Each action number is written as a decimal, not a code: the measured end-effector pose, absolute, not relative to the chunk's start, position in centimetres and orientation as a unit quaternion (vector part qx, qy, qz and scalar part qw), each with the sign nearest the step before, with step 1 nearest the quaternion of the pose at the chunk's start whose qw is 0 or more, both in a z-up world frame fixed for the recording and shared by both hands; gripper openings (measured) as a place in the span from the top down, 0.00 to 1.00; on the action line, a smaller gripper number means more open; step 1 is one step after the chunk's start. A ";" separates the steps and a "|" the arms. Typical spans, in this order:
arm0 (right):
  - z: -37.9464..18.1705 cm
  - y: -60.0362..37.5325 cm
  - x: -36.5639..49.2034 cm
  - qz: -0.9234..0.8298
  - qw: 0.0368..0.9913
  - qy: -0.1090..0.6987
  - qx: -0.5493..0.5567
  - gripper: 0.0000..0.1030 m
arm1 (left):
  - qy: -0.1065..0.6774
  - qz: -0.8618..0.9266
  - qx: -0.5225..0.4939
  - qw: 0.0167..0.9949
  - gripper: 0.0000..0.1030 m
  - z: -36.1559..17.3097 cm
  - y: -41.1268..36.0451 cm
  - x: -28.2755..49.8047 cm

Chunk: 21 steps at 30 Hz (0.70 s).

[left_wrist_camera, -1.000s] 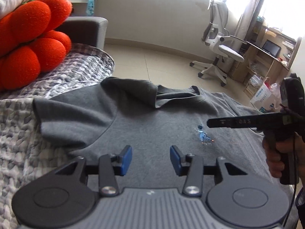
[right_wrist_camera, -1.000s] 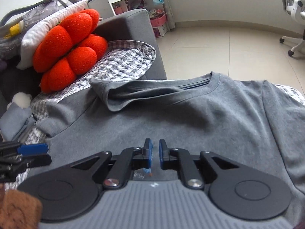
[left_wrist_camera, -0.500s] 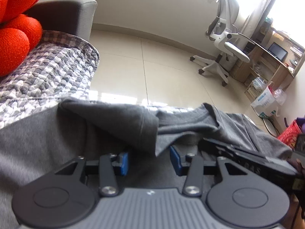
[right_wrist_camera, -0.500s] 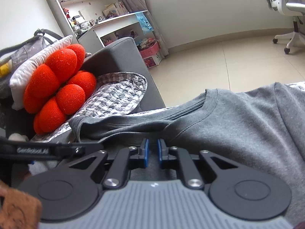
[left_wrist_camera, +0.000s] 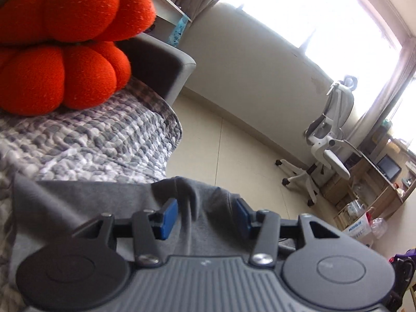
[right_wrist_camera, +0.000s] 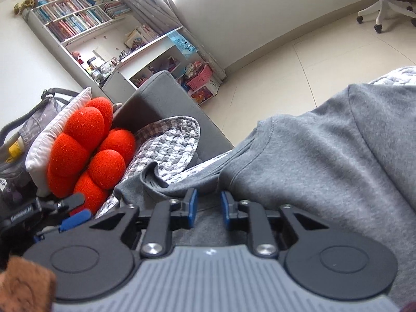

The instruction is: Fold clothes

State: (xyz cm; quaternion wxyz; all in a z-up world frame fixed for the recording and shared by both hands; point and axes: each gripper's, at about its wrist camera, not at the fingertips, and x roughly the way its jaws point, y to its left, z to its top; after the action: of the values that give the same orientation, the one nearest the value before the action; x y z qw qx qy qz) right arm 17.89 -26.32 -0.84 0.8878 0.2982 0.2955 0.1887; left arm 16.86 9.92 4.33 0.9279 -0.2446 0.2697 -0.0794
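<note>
Grey T-shirt (right_wrist_camera: 325, 156) lies spread over a quilted grey-and-white blanket (left_wrist_camera: 85, 140) on a sofa, its collar end toward the floor. At the left, the left gripper (left_wrist_camera: 206, 217) has its jaws opening, about half apart, with a raised fold of the shirt standing between the two blue pads (left_wrist_camera: 169, 218); neither pad clearly presses on the cloth. To the right, the right gripper (right_wrist_camera: 208, 212) hangs low over the shirt near the collar, its jaws opening to a narrower gap with cloth below them and nothing pinched. One shirt, one orange-red flower cushion (right_wrist_camera: 88, 150), one white pillow (right_wrist_camera: 46, 140) and two grippers show. Beyond the dark grey sofa arm (left_wrist_camera: 161, 62) are a pale tiled floor (left_wrist_camera: 234, 135), one white office chair (left_wrist_camera: 327, 140), a bookshelf (right_wrist_camera: 78, 18) and a bright window (left_wrist_camera: 325, 7).
</note>
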 end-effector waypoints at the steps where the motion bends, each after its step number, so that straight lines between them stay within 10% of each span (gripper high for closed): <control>1: -0.7 -26.7 17.8 0.183 0.890 0.290 0.302 0.63 | 0.269 -0.075 -0.239 0.930 0.48 3.8 10.2 16.5; 13: 1.5 -32.0 19.1 0.009 0.920 0.266 0.287 0.52 | 0.254 -0.005 -0.131 0.958 0.43 0.2 9.1 15.8; 21: 1.9 -28.0 23.3 0.075 0.941 0.328 -0.023 0.45 | 0.243 -0.019 -0.186 0.952 0.44 -0.2 10.5 15.2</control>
State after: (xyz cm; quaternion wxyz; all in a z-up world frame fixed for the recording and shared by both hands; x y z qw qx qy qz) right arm 23.27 -27.96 1.88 0.9414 -0.0229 0.3279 0.0754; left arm 15.18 10.50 -0.16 0.9519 -0.1856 0.2430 -0.0188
